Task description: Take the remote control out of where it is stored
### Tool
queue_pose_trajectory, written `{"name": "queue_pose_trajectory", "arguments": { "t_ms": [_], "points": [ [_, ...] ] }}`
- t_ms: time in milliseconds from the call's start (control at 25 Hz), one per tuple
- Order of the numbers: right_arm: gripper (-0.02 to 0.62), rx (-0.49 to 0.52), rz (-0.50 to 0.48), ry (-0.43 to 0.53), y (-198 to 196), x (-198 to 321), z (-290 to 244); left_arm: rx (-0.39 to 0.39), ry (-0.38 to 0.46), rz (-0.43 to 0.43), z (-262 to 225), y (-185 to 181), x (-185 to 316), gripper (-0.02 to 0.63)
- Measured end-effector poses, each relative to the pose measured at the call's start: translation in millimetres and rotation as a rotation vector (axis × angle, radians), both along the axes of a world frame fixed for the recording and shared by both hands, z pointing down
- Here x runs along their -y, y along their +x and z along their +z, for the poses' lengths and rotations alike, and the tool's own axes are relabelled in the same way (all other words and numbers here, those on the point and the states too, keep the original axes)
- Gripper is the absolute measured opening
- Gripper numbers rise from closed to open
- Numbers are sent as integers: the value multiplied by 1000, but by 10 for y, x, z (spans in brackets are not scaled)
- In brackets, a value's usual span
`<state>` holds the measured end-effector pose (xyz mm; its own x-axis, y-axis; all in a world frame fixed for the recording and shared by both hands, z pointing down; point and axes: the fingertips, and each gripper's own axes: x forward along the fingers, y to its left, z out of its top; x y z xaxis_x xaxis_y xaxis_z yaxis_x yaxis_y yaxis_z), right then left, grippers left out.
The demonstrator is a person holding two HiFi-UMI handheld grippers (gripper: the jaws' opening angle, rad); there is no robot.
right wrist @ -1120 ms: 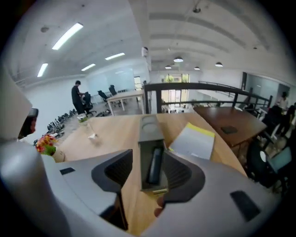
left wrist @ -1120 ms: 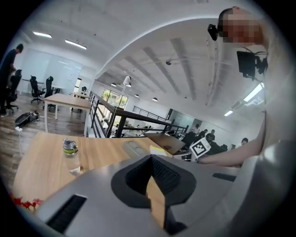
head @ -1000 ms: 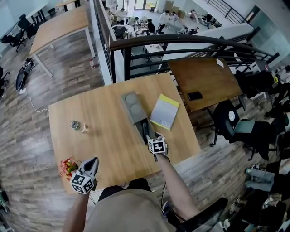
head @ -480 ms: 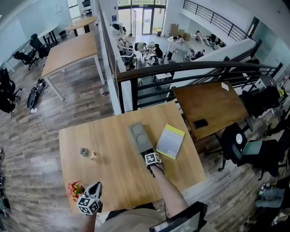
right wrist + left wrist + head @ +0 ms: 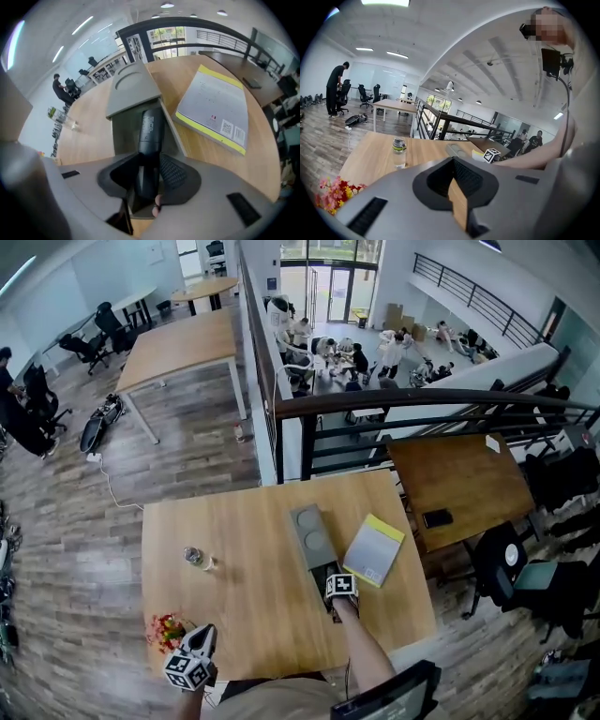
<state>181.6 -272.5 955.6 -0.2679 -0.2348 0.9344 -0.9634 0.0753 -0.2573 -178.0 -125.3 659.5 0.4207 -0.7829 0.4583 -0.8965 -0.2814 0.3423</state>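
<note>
Now right gripper jaws clamp one remote control; left gripper jaws closed.

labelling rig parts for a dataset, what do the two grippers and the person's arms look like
Both the left gripper and the right gripper have smooth light grey shells with a black recess and dark ribbed pads. Each carries a white cube printed with black square markers. The right forearm is bare, and the person wears a beige top.
</note>
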Motion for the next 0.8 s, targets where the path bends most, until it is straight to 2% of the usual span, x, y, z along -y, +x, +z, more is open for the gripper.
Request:
{"name": "queue_pose_trajectory", "arguments": {
  "t_ms": [120, 240, 400, 560, 800],
  "points": [
    [143, 105, 75, 2, -13, -26, -175, -9, 7, 2, -15, -40, 22, 0],
    [141, 153, 67, 25, -54, 11, -277, -20, -8, 7, -16, -87, 29, 0],
    [140, 107, 3, 62, -2, -76, -268, -28, -61, -5, 233, -219, -106, 0],
    [141, 25, -39, 178, 60, -63, -449, -20, -33, 33, 129, -149, -52, 0],
    [141, 43, 20, 275, 88, -61, -792, -33, -7, 57, 38, -178, -7, 0]
  ]
}}
